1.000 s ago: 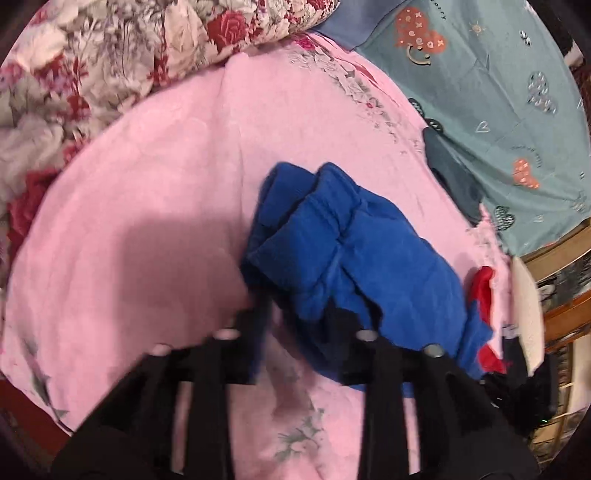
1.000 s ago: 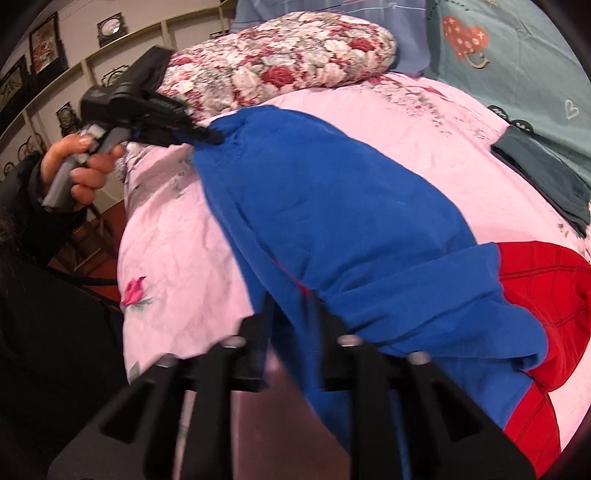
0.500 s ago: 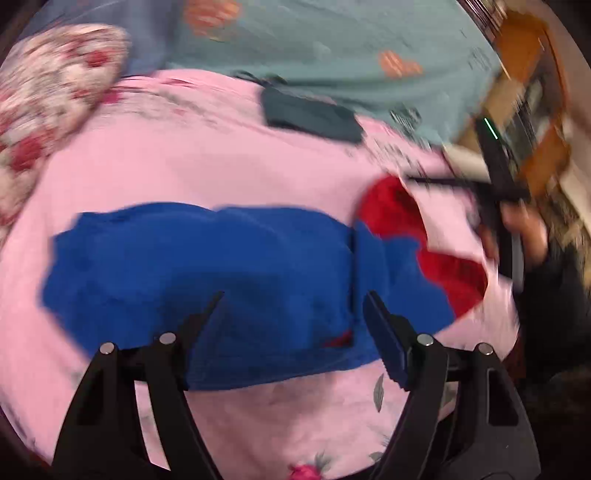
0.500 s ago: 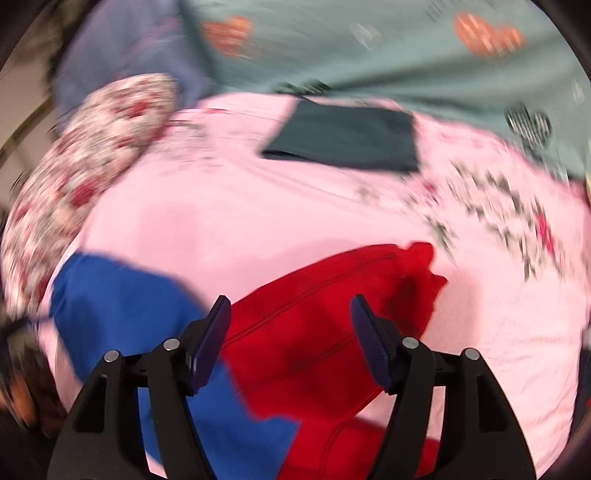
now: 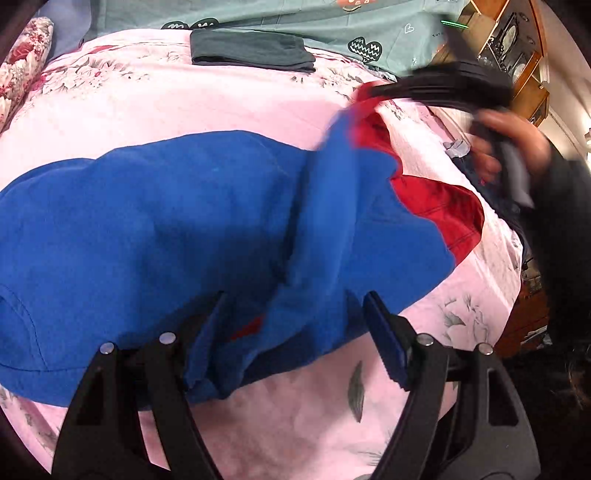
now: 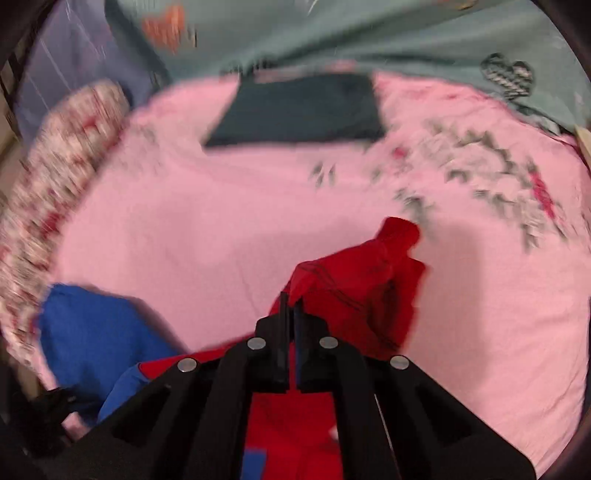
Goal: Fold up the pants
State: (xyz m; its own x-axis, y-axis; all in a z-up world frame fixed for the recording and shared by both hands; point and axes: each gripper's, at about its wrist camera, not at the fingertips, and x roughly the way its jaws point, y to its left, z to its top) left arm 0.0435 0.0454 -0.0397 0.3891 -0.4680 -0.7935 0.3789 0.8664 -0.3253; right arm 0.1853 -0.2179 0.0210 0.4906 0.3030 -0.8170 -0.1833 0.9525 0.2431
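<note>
The blue and red pants (image 5: 184,229) lie spread across the pink bedsheet (image 5: 207,96). My left gripper (image 5: 295,332) is open, its fingers either side of a blue fold at the near edge. In the left wrist view my right gripper (image 5: 373,92) lifts the red end of the pants at the upper right. In the right wrist view, which is blurred, my right gripper (image 6: 290,306) is shut on the red fabric (image 6: 369,273); the blue part (image 6: 96,332) lies at the lower left.
A folded dark grey garment (image 5: 251,51) lies at the far side of the bed, also in the right wrist view (image 6: 299,107). A teal heart-print blanket (image 5: 332,22) is behind it. A floral pillow (image 6: 55,177) lies at the left. Wooden furniture (image 5: 517,55) stands at the right.
My left gripper let go of the blue leg and now stands open over the pants. My right gripper opened, moved to the red end, shut on it and lifted it.
</note>
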